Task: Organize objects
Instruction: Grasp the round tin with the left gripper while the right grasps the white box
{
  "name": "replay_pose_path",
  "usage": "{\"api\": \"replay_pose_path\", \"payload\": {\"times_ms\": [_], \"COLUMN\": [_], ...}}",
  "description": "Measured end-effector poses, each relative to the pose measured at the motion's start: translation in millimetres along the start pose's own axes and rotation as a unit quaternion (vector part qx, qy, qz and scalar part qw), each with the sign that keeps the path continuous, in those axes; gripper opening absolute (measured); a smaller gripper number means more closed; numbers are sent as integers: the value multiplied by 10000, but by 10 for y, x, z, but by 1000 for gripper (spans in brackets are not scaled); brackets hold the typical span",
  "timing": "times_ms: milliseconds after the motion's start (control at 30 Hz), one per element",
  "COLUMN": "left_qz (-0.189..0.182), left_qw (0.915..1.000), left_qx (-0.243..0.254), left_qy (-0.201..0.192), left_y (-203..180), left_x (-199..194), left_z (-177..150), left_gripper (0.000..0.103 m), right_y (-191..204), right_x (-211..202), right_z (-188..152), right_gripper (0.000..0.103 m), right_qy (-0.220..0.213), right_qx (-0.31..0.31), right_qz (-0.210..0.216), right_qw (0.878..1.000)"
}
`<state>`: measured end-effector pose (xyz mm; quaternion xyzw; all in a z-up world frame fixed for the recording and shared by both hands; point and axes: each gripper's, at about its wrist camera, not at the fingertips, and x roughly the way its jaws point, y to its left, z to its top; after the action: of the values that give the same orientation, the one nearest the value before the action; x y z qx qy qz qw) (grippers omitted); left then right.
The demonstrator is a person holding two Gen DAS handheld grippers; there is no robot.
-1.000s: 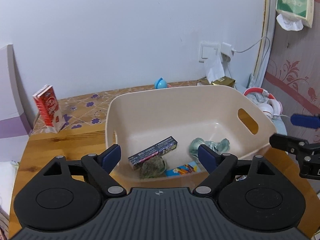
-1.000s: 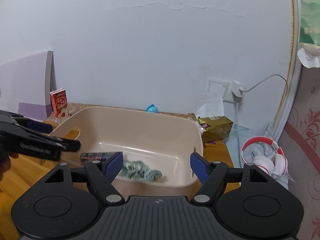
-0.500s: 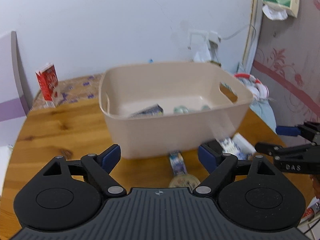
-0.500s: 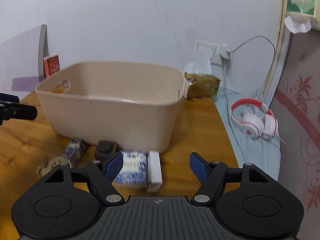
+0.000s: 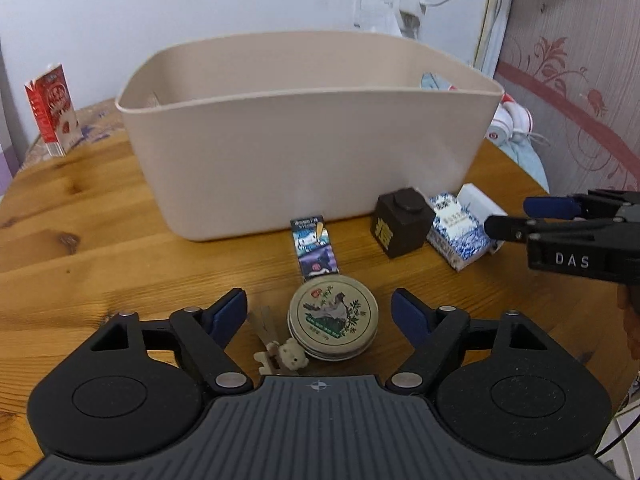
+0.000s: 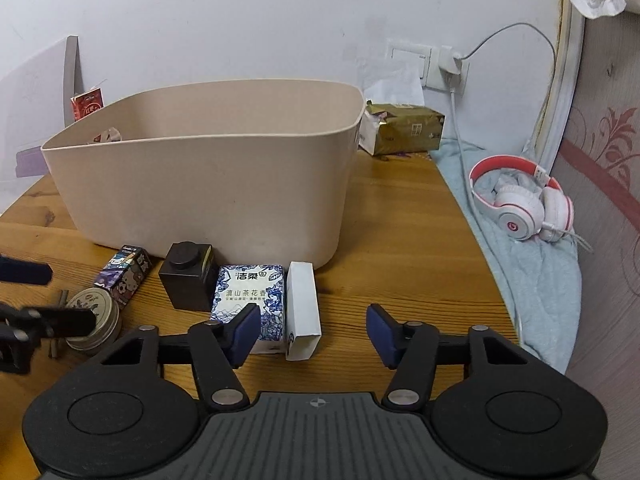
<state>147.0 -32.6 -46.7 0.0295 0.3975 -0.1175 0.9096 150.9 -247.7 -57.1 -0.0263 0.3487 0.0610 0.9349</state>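
Observation:
A beige bin (image 5: pixel 304 136) stands on the wooden table (image 5: pixel 80 240); it also shows in the right wrist view (image 6: pixel 208 184). In front of it lie a round tin (image 5: pixel 333 322), a small cartoon box (image 5: pixel 315 247), a dark brown cube (image 5: pixel 401 222), a blue-and-white tissue pack (image 5: pixel 458 230) and a white box (image 6: pixel 302 310). A bear keychain (image 5: pixel 280 354) lies beside the tin. My left gripper (image 5: pixel 318 314) is open, low over the tin. My right gripper (image 6: pixel 312 330) is open just before the white box and the tissue pack (image 6: pixel 250 300).
A red-and-white carton (image 5: pixel 52 114) stands at the table's far left. A gold packet (image 6: pixel 408 132) lies behind the bin. Pink-and-white headphones (image 6: pixel 520 204) rest on a blue cloth (image 6: pixel 532 280) past the table's right edge. A wall socket with a cable (image 6: pixel 444 68) sits behind.
Both grippers have dropped from above the bin and pulled back to table level in front of it. The loose objects before the bin have come into view close to the fingers.

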Motion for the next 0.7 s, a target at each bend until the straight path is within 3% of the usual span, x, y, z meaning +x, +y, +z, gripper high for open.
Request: {"api": "replay_pose_path", "payload": {"times_ms": [167, 500, 700], "left_qz": [-44, -92, -212], "left_qw": [9999, 9995, 9988], "left_qx": [64, 255, 395], "left_qy": [140, 174, 201], "left_y": [-4, -28, -49], "left_x": [78, 112, 91], "left_z": [-9, 1, -7], "left_gripper": [71, 70, 70], "right_y": [8, 43, 39], "right_x": [60, 109, 121], "right_z": [2, 17, 34], "right_gripper": [57, 41, 41], "right_qy": [14, 54, 59], "right_qx": [53, 201, 287], "right_qz": [34, 129, 147], "right_qw": [10000, 9997, 9995]}}
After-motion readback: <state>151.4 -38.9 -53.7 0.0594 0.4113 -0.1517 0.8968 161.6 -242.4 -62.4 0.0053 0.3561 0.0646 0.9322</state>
